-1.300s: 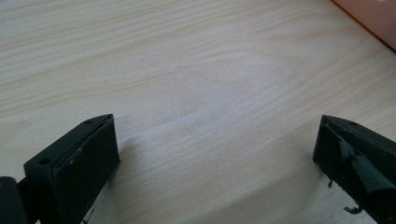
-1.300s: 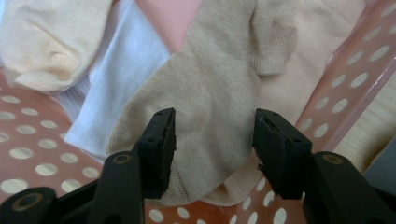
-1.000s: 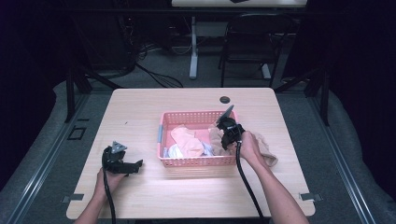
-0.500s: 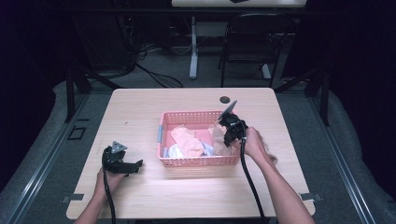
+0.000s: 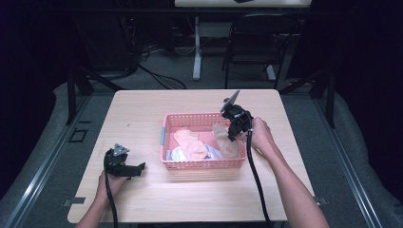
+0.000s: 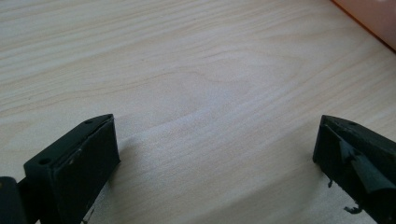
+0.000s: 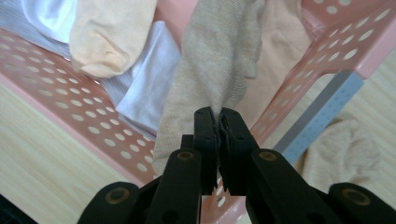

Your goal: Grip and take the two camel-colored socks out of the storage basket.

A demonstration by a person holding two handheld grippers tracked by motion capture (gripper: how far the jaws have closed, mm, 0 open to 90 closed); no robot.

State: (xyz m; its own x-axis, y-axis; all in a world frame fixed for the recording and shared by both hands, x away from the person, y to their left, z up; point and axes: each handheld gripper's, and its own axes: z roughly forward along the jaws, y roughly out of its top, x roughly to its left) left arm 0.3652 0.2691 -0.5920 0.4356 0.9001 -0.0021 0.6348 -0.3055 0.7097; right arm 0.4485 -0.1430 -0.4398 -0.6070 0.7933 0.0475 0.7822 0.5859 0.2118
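The right gripper [image 5: 232, 131], jaws clamped on a beige sock [image 7: 212, 65], has lifted it above the basket's [image 5: 204, 164] right end — pickup done — while the left gripper [image 5: 135, 168] rests open near the table's [image 5: 142, 109] front-left corner.

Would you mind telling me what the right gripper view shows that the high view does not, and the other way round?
The right gripper view alone shows the closed jaws pinching the beige sock by a fold, the round holes in the pink basket wall, and another beige sock lying on the table outside the basket. The high view alone shows the left gripper resting open on the table, both forearms, and the chair beyond. Both show the right gripper, the beige sock hanging from it over the basket, and a peach sock and white cloth inside.
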